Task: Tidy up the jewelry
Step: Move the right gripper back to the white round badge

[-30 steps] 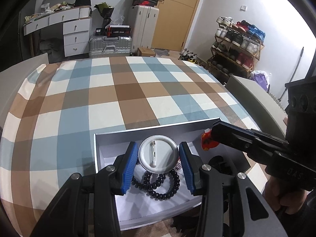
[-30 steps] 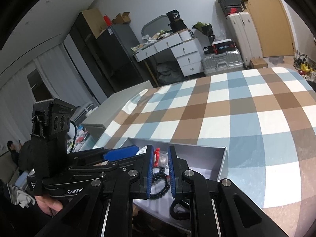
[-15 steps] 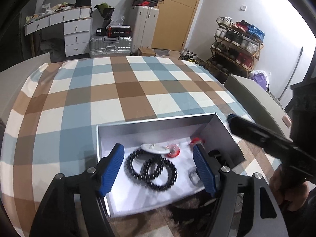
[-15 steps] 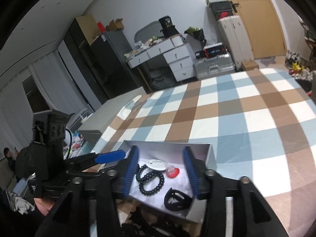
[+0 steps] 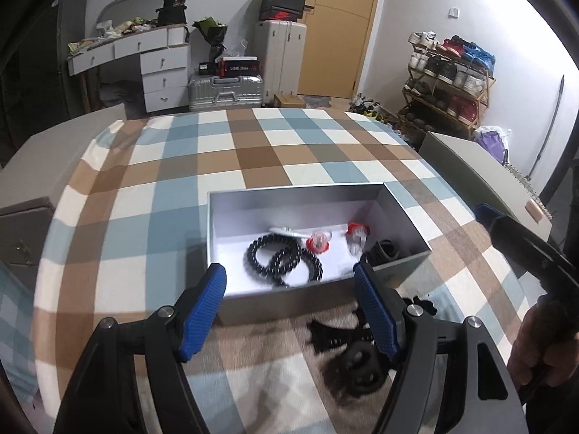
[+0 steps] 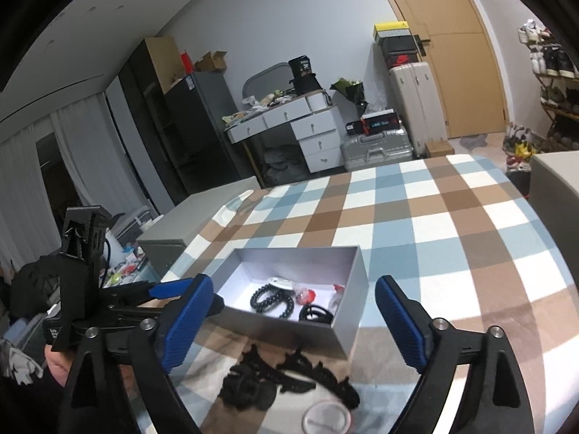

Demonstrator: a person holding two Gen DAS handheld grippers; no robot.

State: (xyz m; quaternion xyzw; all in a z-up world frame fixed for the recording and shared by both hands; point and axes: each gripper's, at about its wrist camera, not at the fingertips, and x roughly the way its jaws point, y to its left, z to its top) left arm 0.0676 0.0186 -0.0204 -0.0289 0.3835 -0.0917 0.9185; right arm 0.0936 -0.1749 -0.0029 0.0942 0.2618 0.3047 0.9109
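left gripper [image 5: 289, 311]: we see jaws opening, nothing between
right gripper [image 6: 293, 322]: jaws opening, empty
grey box [image 5: 398, 213]: centre frame, holds bead bracelets [image 5: 282, 262]

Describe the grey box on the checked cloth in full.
The grey box is a shallow, lidless rectangular tray, cardboard by its look, matte grey outside with a pale floor. It sits flat on the checked cloth. Inside lie black bead bracelets, a round pin badge, two red-trimmed clear pieces and something black in one corner. Neither gripper touches it.
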